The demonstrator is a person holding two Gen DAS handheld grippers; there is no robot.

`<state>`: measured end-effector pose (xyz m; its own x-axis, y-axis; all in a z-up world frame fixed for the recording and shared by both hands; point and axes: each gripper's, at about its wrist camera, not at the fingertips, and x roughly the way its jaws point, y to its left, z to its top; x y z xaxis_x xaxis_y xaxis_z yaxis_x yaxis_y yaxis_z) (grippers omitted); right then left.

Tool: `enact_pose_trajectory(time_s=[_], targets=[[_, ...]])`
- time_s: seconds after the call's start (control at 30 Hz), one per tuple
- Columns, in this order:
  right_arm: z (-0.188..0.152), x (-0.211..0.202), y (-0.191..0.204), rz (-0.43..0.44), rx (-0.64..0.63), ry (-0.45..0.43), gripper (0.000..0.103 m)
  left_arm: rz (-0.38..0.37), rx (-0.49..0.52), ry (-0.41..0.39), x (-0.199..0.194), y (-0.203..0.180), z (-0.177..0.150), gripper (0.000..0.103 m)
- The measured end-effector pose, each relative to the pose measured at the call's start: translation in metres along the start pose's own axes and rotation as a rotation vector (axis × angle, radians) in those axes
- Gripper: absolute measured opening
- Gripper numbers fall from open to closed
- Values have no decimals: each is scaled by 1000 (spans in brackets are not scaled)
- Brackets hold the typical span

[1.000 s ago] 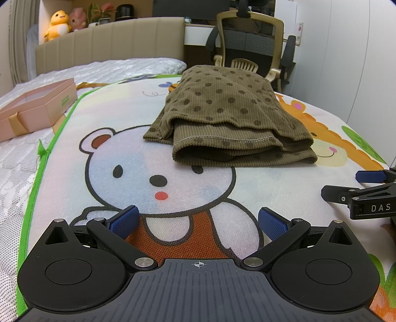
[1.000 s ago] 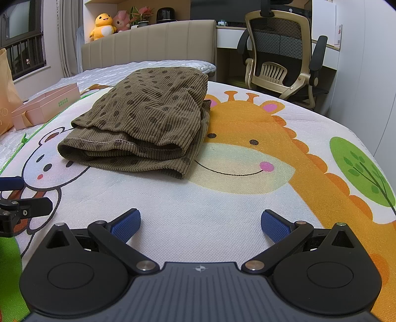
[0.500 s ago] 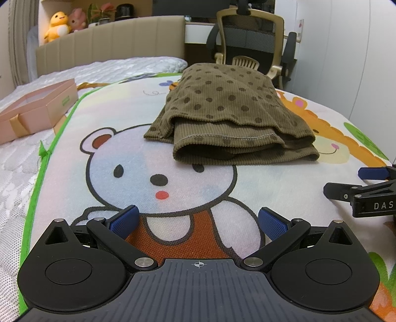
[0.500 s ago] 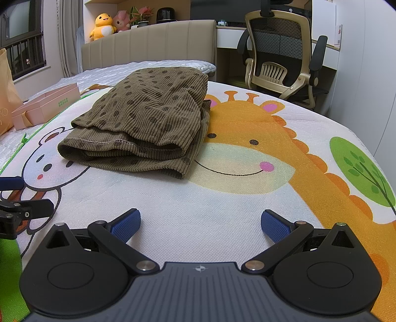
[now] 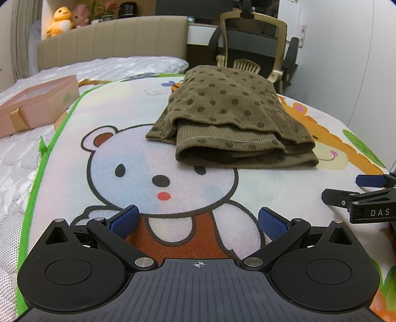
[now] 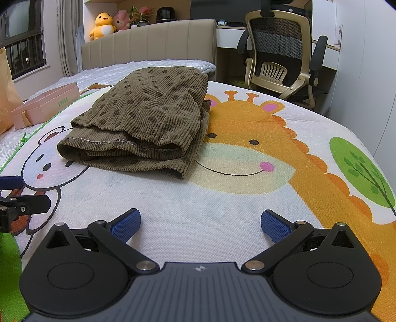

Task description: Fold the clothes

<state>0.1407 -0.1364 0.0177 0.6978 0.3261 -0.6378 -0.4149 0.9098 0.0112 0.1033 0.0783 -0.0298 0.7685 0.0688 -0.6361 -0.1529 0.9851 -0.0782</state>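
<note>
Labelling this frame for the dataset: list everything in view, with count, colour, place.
folded garment: 1, olive-brown corduroy with dark dots, on the mat, ahead of both grippers
play mat: 1, white with bear, giraffe and tree prints, green edge, spread over the bed
gift box: 1, pink with a tan ribbon, on the bed left of the mat
headboard: 1, beige, far end of the bed
plush toys: 2, yellow and pink, on the ledge behind the headboard
office chair: 1, black mesh with beige frame, right of the bed
left gripper: 1, black with blue pads, open, low over the bear print
right gripper: 1, black with blue pads, open, empty
</note>
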Motion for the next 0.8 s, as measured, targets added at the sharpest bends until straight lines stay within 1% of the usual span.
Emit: enact_pose_trajectory(time_s=[0.8], targets=[[0,0,1,1,1,-2,103,14,0,-1,0,1,-1,103]])
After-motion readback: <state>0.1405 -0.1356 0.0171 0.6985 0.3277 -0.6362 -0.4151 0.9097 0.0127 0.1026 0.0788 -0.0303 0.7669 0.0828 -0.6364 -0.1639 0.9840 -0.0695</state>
